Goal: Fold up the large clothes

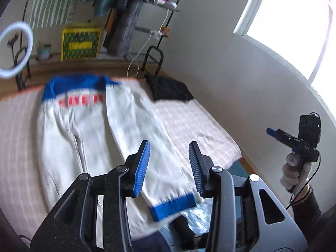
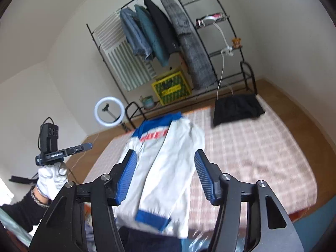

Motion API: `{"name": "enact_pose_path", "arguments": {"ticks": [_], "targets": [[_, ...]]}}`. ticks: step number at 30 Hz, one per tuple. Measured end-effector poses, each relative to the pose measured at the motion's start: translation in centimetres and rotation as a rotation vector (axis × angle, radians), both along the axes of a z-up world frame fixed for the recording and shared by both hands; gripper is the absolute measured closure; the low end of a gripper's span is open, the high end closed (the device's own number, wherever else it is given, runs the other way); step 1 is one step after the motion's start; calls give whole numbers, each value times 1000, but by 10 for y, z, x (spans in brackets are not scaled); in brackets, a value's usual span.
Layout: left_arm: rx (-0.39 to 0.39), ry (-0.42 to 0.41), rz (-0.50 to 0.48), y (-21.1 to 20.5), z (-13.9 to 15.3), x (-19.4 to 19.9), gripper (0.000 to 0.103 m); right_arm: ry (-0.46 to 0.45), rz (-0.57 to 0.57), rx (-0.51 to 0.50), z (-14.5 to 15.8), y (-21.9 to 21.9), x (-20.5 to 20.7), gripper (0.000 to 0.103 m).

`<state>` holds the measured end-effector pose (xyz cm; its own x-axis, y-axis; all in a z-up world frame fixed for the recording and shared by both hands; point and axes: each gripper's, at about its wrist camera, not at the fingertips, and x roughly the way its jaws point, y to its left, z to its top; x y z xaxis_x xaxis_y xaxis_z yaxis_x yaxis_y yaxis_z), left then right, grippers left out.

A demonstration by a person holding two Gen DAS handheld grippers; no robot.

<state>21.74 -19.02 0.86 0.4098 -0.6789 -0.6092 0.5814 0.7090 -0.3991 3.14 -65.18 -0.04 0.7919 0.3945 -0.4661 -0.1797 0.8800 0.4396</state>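
A white sweater point(image 1: 84, 130) point(image 2: 168, 157) with a blue collar, blue cuffs and red letters lies flat on the checked bed cover point(image 1: 199, 126) point(image 2: 262, 147). One sleeve runs down its length, and its blue cuff point(image 1: 174, 206) point(image 2: 152, 218) rests at the near edge of the bed. My left gripper point(image 1: 169, 145) hangs above the near end of the sweater, open, with nothing between its blue pads. My right gripper point(image 2: 166, 152) hovers over the same end, open and empty. Each view also catches the other gripper, held in a white-gloved hand point(image 1: 292, 174) point(image 2: 51, 176).
A folded black garment point(image 1: 168, 88) point(image 2: 237, 107) lies at the far corner of the bed. Behind the bed stand a clothes rack with hanging coats point(image 2: 168, 31), a yellow crate point(image 2: 171, 88) and a ring light point(image 2: 109, 110). Clear plastic point(image 1: 197, 214) lies below the near edge.
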Motion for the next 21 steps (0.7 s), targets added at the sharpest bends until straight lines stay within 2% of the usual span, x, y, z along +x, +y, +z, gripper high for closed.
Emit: {"name": "enact_pose_path", "arguments": {"ticks": [2,5,8,12,15,17,18,20,21], "targets": [[10,67,-1,-4,-30,-10,65,71,21,11,-28,10,1,46],[31,195,32,-11,-93,-21,65,210,73,68,-77,26,19,46],[61,293,49,-19,-147,-29,65,314,136,24,-117,52,36,46],[92,343,102,-25,-190,-26,65,410,201,-26,-151,78,54,47],[13,439,132,-23,-212,-18,65,478,229,34,-171,84,64,47],[-17,471,132,-24,-219,-15,78,515,236,9,-184,90,68,47],[-12,471,132,-26,-223,-15,92,528,231,-16,-188,93,70,47],[-28,479,121,-27,-225,-16,96,560,230,-27,-200,100,78,48],[-31,482,126,-27,-225,-17,98,578,243,-14,-204,103,81,63]]}}
